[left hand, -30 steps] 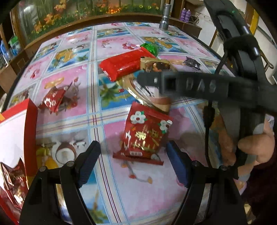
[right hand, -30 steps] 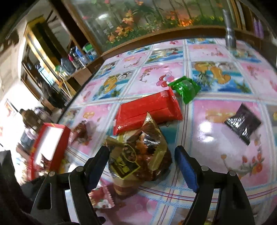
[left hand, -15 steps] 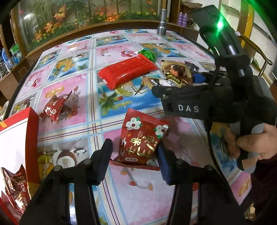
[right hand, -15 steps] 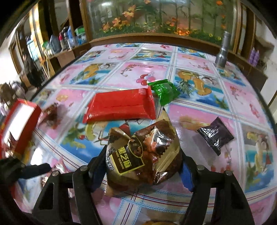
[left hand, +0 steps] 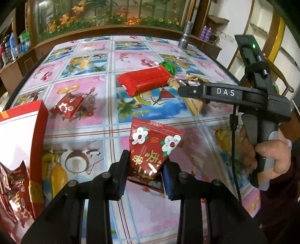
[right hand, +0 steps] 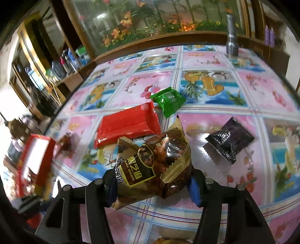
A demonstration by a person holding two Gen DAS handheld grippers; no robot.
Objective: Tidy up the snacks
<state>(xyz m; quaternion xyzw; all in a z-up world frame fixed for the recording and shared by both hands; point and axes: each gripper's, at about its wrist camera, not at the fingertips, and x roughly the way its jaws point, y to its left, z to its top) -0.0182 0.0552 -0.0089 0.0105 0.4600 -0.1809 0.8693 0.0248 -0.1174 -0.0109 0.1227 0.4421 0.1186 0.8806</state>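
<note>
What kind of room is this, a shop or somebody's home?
Probably a home living or dining room. The table wears a glossy fruit-print cover, an aquarium-like glass tank with flowers stands behind it, and shelves with bottles line the wall. Loose snack packets lie about, with no shop display.

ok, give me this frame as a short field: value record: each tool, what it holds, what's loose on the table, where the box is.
left tool: shut on red flower packet
right tool: shut on brown sesame packet
loose on table: long red bar, green packet, black packet, small red packet
red box: at the left edge of the left wrist view, red packets inside
table: fruit-print cloth
far table edge: metal flashlight, upright
</note>
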